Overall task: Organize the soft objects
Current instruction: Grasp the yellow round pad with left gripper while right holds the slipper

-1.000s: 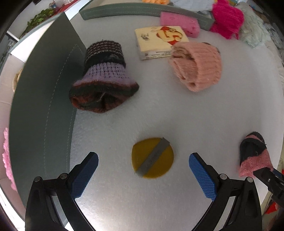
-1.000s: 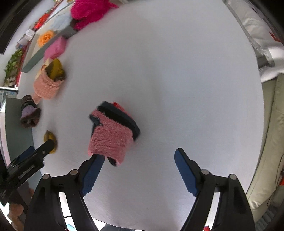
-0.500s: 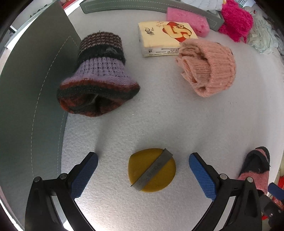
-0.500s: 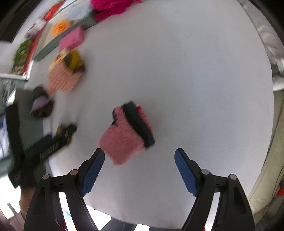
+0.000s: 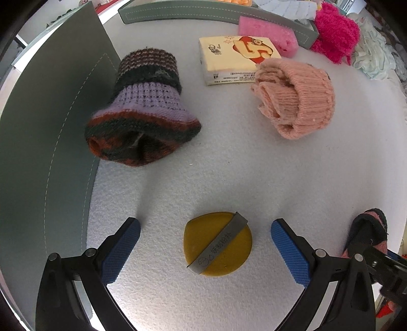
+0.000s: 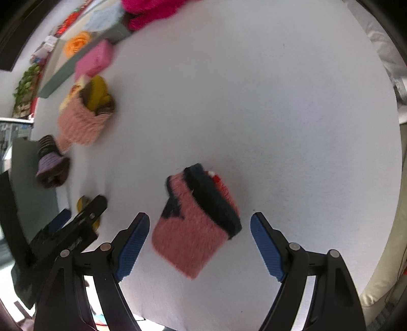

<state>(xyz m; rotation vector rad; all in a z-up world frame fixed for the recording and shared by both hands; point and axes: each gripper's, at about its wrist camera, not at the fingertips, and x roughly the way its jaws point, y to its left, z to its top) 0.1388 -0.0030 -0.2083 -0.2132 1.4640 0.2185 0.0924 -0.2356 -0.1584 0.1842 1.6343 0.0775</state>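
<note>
My left gripper (image 5: 204, 244) is open, its blue pads on either side of a round yellow sponge (image 5: 217, 244) with a grey band, lying on the white table. My right gripper (image 6: 199, 239) is open around a pink and black knitted piece (image 6: 193, 229), which lies between the pads. The same piece shows at the right edge of the left wrist view (image 5: 368, 234). A purple and dark striped knit hat (image 5: 143, 112) and a pink knit hat (image 5: 295, 99) lie farther back.
A grey-green tray wall (image 5: 45, 132) stands on the left and another grey-green tray (image 5: 203, 12) at the back. A yellow tissue pack (image 5: 234, 58), a pink sponge (image 5: 269, 35) and a magenta fluffy item (image 5: 335, 30) lie near it. The left gripper shows in the right wrist view (image 6: 76, 226).
My left gripper has moved forward, so the yellow sponge now sits between its pads. My right gripper has swung over the pink and black piece, which now lies between its pads.
</note>
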